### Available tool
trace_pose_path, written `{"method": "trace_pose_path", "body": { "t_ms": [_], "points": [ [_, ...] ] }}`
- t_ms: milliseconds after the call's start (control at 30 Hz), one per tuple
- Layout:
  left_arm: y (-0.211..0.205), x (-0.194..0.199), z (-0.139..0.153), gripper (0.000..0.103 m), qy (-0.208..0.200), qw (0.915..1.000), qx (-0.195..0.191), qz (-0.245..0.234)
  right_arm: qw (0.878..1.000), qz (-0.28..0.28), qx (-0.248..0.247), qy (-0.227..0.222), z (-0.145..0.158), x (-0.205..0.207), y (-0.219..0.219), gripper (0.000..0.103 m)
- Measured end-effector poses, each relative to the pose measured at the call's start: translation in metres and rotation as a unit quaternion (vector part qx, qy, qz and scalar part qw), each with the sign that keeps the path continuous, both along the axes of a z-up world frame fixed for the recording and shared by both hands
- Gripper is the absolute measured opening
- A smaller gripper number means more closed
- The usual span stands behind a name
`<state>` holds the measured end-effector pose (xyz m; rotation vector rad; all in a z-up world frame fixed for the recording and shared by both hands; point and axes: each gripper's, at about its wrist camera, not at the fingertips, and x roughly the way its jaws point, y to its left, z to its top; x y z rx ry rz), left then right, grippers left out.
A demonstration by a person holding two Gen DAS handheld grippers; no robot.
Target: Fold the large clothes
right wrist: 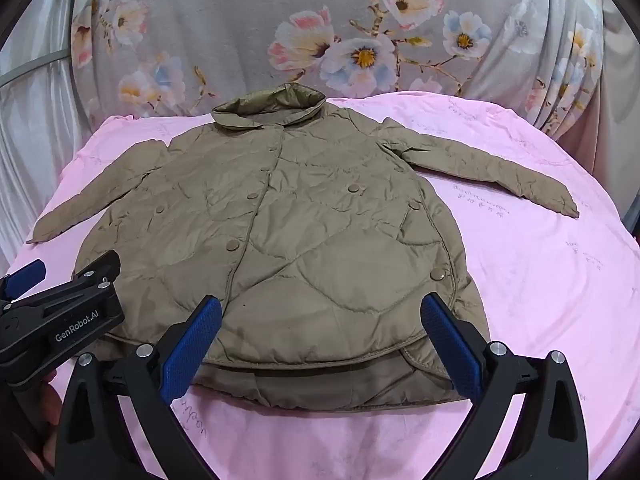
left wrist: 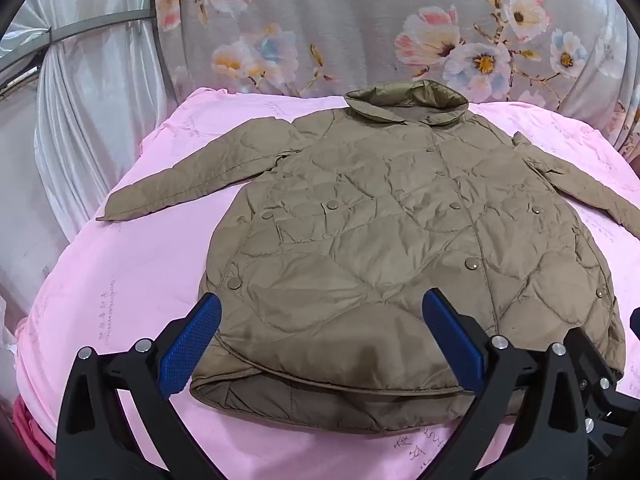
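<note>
The left gripper point(left wrist: 322, 344) hangs with its blue pads spread wide and nothing between them, above the near hem of the quilted khaki jacket point(left wrist: 384, 248). The jacket lies flat, front up, on the pink sheet point(left wrist: 132, 264), sleeves spread beyond both fingers. The right gripper point(right wrist: 320, 346) is equally wide, empty, just beside it over the same hem.

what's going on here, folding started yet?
Not yet. A person holds the left gripper and the right gripper above the near hem of a tan quilted jacket. Both are open and hold nothing. The jacket lies flat and buttoned on a pink sheet, collar at the far side, sleeves spread out. No fold shows.
</note>
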<state>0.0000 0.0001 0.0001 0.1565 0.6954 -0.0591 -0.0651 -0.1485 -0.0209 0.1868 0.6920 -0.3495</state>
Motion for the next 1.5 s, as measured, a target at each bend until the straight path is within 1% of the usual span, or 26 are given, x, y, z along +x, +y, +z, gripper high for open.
{"method": "trace_pose_path", "body": {
  "t_ms": [33,67,133,300,333,567,1033,1300,1500],
  "points": [
    [0.000,0.000,0.000,0.098,0.000,1.0000,0.000,0.001,1.000,0.000,0.002,0.000,0.000,0.000,0.000,0.098],
    [0.001,0.002,0.000,0.098,0.011,0.9999,-0.005,-0.003,1.000,0.001,-0.002,0.000,0.001,0.000,0.001,0.098],
    [0.002,0.001,0.000,0.098,0.006,1.0000,-0.006,0.001,1.000,0.001,-0.004,0.001,0.001,0.000,0.001,0.098],
    [0.001,0.004,0.000,0.098,0.008,0.9999,-0.007,0.000,1.000,0.001,-0.004,0.001,0.000,-0.001,0.005,0.098],
    [0.002,-0.004,-0.003,0.098,0.007,0.9999,-0.009,-0.003,1.000,0.001,-0.005,0.001,0.000,-0.002,0.005,0.098],
    [0.000,-0.010,-0.002,0.098,0.000,0.9999,-0.009,-0.007,1.000,0.000,-0.005,0.001,0.002,-0.003,0.006,0.098],
    [-0.001,-0.014,0.000,0.098,-0.002,0.9999,-0.010,-0.012,1.000,-0.001,-0.004,-0.002,0.002,-0.004,0.005,0.098],
    [-0.003,-0.006,0.000,0.098,0.001,0.9999,-0.010,-0.012,1.000,-0.003,0.000,0.000,0.005,-0.004,0.002,0.098],
    [-0.004,-0.011,-0.001,0.098,-0.003,0.9999,-0.010,-0.012,1.000,-0.002,0.000,0.000,0.004,-0.003,0.002,0.098]
  ]
}}
